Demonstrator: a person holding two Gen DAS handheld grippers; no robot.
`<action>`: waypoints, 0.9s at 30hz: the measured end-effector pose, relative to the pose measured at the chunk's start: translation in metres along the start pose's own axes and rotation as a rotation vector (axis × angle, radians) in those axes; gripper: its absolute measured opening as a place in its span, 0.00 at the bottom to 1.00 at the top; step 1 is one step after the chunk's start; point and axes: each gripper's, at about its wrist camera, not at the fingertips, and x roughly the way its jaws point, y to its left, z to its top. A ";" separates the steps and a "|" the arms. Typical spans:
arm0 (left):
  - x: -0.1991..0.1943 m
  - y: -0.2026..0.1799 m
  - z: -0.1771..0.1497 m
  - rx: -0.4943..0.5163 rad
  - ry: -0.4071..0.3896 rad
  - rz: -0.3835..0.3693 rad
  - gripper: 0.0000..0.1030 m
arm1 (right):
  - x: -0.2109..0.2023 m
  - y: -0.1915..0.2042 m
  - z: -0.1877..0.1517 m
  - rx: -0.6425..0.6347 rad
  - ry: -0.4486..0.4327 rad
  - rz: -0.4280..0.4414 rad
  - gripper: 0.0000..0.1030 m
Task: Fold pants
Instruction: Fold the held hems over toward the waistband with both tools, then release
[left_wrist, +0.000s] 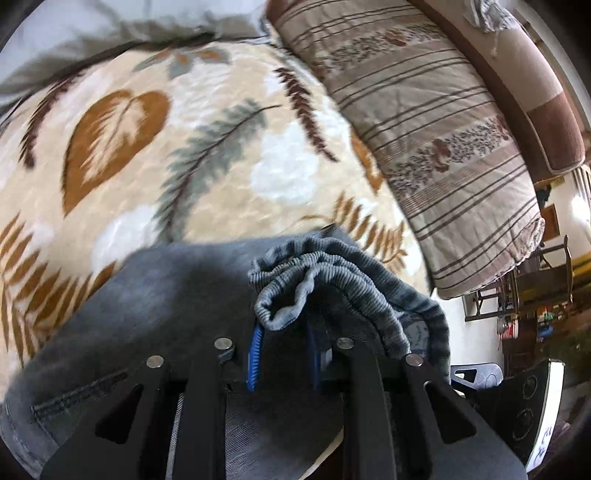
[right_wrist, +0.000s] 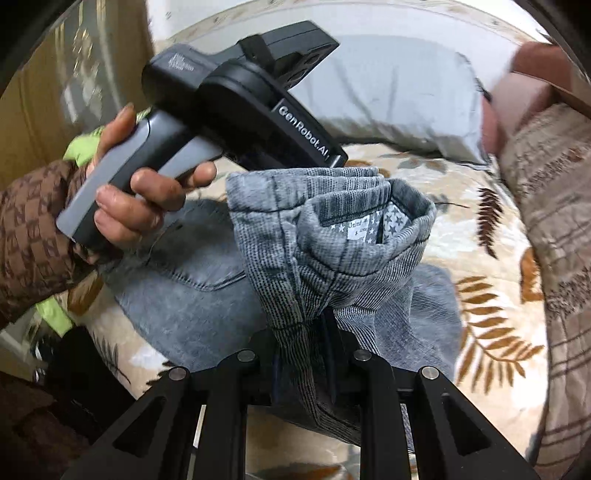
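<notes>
Grey denim pants (left_wrist: 177, 295) lie on a leaf-patterned blanket (left_wrist: 147, 147). My left gripper (left_wrist: 284, 354) is shut on the ribbed elastic waistband (left_wrist: 306, 273), bunched between its blue pads (left_wrist: 255, 354). In the right wrist view my right gripper (right_wrist: 306, 354) is shut on the other side of the waistband (right_wrist: 332, 236), which hangs open and shows the inner label (right_wrist: 356, 230). The left gripper's body (right_wrist: 240, 96), held by a hand (right_wrist: 144, 199), is just above and left of the waistband there. Both hold the waist lifted off the blanket.
A striped pillow (left_wrist: 424, 122) lies right of the pants. A grey pillow (right_wrist: 388, 103) sits behind. A brown headboard (left_wrist: 535, 110) runs at far right. A black device (left_wrist: 524, 398) is low right. Green cloth (right_wrist: 85, 144) shows at left.
</notes>
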 end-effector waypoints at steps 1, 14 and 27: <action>0.001 0.005 -0.003 -0.009 0.003 0.003 0.17 | 0.005 0.007 -0.002 -0.020 0.014 -0.003 0.20; 0.009 0.044 -0.038 -0.081 0.043 0.087 0.17 | 0.060 0.053 -0.021 -0.212 0.163 -0.063 0.28; -0.006 0.046 -0.053 -0.133 0.037 0.164 0.23 | 0.058 0.051 -0.019 -0.219 0.175 -0.086 0.36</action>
